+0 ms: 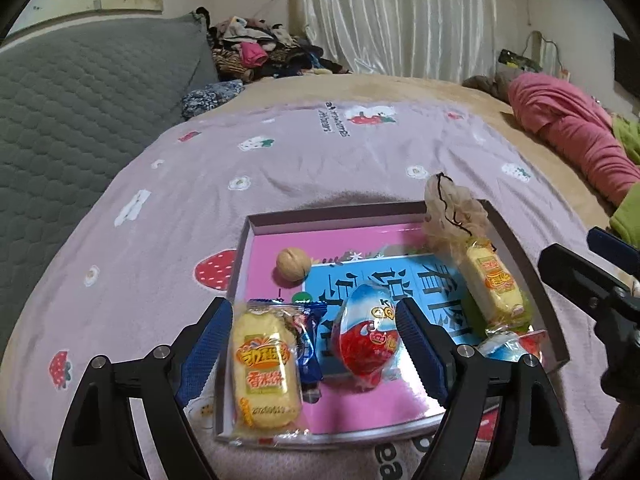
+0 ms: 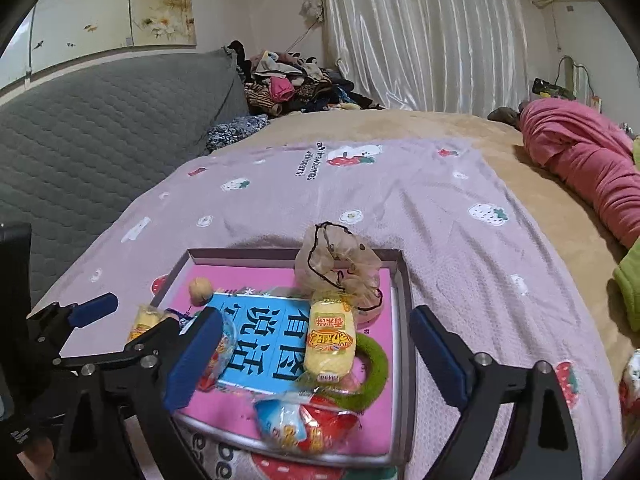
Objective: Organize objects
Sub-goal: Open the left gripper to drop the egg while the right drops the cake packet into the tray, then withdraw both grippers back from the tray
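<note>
Lying flat | cake [image 1: 265,364] | long axis toward tray [image 1: 256,224] far wall

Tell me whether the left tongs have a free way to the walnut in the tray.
Probably yes. The walnut lies alone on the tray's pink floor, beyond the open left tongs. The cake packet and egg-shaped packet lie nearer, so the approach should pass above them.

Contents of one shallow tray [image 1: 256,222], counted:
- Yellow wrapped cakes: two [image 1: 266,376] [image 1: 496,280].
- Red-and-blue egg-shaped packets: two [image 1: 370,340] [image 2: 304,424].
- Walnut: one [image 1: 293,264].
- Blue-wrapped snack: one [image 1: 308,344].
- Sheer scrunchie: one [image 2: 340,268].
- Green fuzzy ring: one [image 2: 376,364].
- Blue-and-pink book: one [image 1: 432,280].
</note>
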A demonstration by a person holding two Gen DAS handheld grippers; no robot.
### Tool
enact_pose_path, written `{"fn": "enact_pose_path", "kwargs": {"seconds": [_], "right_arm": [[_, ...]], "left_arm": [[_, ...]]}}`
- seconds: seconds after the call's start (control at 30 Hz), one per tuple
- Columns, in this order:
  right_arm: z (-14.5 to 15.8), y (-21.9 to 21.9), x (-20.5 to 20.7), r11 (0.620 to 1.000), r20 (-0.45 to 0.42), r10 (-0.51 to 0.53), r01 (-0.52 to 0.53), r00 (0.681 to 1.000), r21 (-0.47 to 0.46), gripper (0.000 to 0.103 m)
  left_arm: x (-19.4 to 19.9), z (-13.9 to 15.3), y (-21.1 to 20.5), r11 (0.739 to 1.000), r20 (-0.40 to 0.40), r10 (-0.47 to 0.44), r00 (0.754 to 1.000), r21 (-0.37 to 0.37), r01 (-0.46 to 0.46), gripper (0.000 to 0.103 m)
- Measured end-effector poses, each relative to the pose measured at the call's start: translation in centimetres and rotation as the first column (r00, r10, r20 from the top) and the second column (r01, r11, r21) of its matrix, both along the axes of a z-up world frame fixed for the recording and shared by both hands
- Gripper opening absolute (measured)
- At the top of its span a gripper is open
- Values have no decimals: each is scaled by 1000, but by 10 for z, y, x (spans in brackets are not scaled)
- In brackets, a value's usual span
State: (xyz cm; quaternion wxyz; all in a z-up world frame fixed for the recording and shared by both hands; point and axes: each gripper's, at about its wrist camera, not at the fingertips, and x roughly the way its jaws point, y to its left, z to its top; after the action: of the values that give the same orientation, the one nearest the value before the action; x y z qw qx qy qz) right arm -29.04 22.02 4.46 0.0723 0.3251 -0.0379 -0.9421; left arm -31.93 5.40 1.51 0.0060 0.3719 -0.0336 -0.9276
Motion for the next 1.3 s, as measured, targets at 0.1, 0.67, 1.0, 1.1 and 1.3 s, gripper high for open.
{"fn": "enact_pose_path", "kwargs": {"seconds": [0.1,0.67,1.0,1.1,1.3], "right_arm": [[9,-5,12,1000,-5,8,-8,1000,21,97],[80,-31,88,998,-64,31,-27,997,58,102],[113,-43,124,997,-93,42,-35,995,74,102],[117,-43,133,997,-94,39,-32,995,75,102],[126,-42,153,997,-106,34,-26,994,74,102]], "left_arm": [[9,7,-4,1000,-13,9,1000,10,-9,103],[95,78,-43,998,-87,58,995,29,-56,103],[141,115,-55,998,-130,55,990,47,-49,103],[151,122,-55,998,-144,60,988,45,-54,103],[174,138,-56,997,-176,65,982,47,-58,103]]}}
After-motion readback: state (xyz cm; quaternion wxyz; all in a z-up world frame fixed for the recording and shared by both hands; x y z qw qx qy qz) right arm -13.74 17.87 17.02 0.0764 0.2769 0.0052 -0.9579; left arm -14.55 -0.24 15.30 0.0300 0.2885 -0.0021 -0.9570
